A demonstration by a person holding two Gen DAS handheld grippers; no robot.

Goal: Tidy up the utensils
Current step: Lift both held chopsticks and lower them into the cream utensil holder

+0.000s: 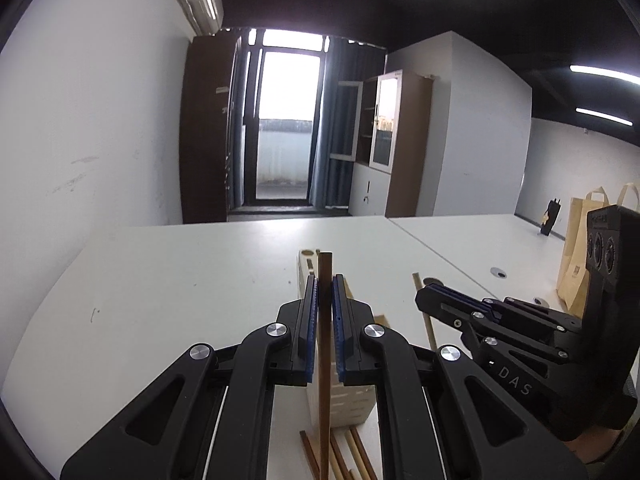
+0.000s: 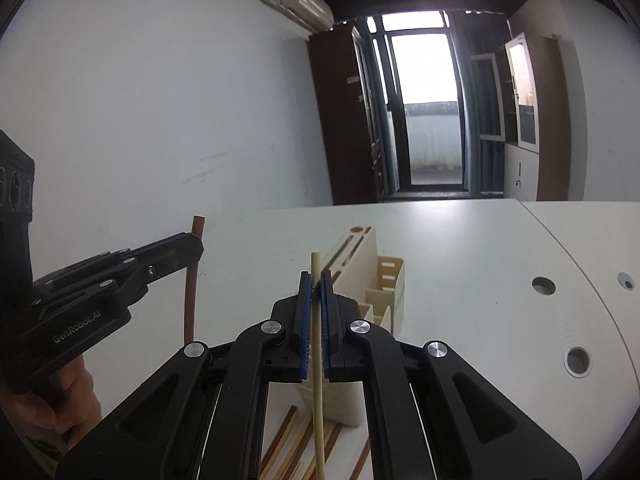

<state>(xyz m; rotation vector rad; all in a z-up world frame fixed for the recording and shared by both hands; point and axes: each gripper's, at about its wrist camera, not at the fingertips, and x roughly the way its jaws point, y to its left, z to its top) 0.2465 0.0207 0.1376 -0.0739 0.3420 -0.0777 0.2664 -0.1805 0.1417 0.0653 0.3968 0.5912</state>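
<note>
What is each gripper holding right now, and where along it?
Left gripper: dark brown chopstick, near its upper end. Right gripper: pale chopstick, also near its top.

Dim room; balcony door [image 1: 286,120] blown out, ceiling strip lights [image 1: 600,74] glaring; fisheye edges vignetted.

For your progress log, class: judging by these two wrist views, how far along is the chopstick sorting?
Done: nothing visibly; no chopstick shows in the cream utensil holder. In hand: the left hand-held gripper is shut on a dark brown chopstick, and the right hand-held gripper on a pale chopstick, both upright above the table. Left: both held sticks, plus the loose chopsticks lying before the holder.
</note>
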